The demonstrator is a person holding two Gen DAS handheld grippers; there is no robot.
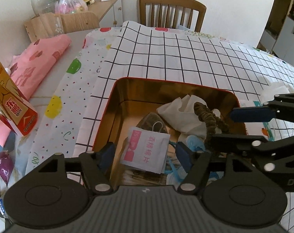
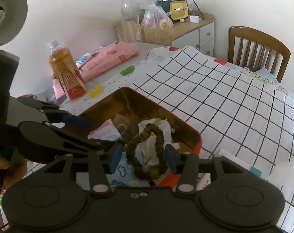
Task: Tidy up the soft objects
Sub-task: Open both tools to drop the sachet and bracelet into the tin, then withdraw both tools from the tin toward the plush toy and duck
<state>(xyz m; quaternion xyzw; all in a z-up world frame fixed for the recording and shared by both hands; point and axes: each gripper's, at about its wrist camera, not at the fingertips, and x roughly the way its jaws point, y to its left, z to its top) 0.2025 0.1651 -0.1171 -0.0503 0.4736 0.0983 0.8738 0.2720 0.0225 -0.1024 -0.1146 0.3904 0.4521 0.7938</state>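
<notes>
A red tin box with a gold inside sits on the checked cloth; it also shows in the right wrist view. Inside lie a white tissue, a white sachet with pink print, a tea bag and a blue printed item. A brown scrunchie hangs between the open jaws of my right gripper, over the box; the pads do not press it. It also shows in the left wrist view. My left gripper is open, empty, over the box's near end.
A tea bottle stands left of the box. Pink folded cloth lies at the far left. A wooden chair stands behind the table. A crumpled tissue lies right of the box. A cabinet with clutter stands behind.
</notes>
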